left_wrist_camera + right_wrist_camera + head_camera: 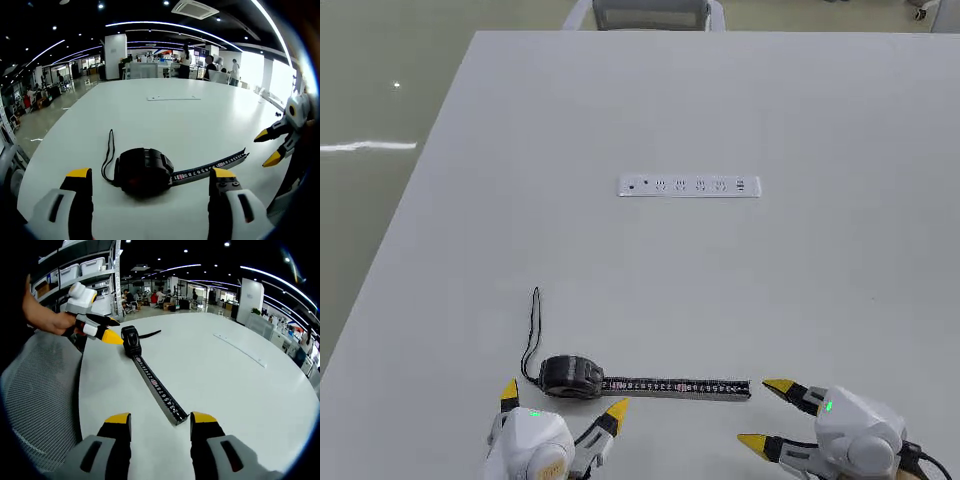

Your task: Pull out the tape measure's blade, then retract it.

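Wide white table (pixel 720 280), near edge: tape measure (pixel 571 376), blade (pixel 680 387) out; left claw (pixel 563 398), right claw (pixel 765 413) agape, empty.

Bright, even overhead light washes the white counter (pixel 820 120); the shadow under the tape measure (pixel 572 376) is faint and soft. In both gripper views, light strips (pixel 175 24) far beyond the tape measure glare, fisheye distortion bends the edges, and distant people (pixel 186 59) look perhaps slightly blurred

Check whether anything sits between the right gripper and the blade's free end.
Nothing visible does. The right gripper has its open fingers facing the blade's free end across bare table, with that end just ahead of them.
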Tool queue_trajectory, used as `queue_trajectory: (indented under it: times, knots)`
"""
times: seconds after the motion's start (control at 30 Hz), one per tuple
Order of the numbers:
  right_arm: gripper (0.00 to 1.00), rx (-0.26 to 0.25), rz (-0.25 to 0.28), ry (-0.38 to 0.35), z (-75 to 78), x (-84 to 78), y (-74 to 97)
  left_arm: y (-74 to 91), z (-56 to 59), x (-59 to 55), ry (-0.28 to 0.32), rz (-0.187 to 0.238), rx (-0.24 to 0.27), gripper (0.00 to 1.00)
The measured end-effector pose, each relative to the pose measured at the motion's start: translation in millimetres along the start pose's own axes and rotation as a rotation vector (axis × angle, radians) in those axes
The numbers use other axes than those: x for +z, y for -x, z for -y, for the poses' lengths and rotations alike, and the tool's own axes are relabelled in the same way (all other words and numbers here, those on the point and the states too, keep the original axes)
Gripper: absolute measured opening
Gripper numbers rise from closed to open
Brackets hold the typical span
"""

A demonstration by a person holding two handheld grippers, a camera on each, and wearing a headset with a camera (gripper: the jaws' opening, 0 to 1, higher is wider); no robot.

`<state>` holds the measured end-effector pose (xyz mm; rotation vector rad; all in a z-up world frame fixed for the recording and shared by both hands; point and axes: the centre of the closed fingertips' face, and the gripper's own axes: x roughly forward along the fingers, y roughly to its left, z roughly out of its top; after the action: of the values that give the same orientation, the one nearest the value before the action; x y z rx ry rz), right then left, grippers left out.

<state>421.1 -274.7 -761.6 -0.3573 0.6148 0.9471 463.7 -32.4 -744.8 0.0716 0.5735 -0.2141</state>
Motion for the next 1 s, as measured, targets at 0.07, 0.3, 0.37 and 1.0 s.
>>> queue_trajectory:
  times: [0.07, 0.3, 0.37, 1.0]
  knots:
    - [0.46, 0.024, -0.014, 0.020, 2.9, -2.8, -2.8, -2.7, -1.6, -0.6, 0.004, 0.000, 0.006, 0.95]
    - [0.40, 0.075, -0.042, 0.078, 15.5, -10.1, -10.3, -8.9, -2.2, -4.8, 0.008, -0.017, 0.009, 0.91]
    - [0.39, 0.093, -0.049, 0.098, 18.2, -12.7, -13.1, -11.4, -1.6, -5.7, 0.011, -0.018, 0.009, 0.90]
    - [0.25, 0.247, -0.062, 0.197, 26.6, -25.0, -34.4, -25.7, -2.4, -0.1, 0.008, -0.019, 0.026, 0.85]
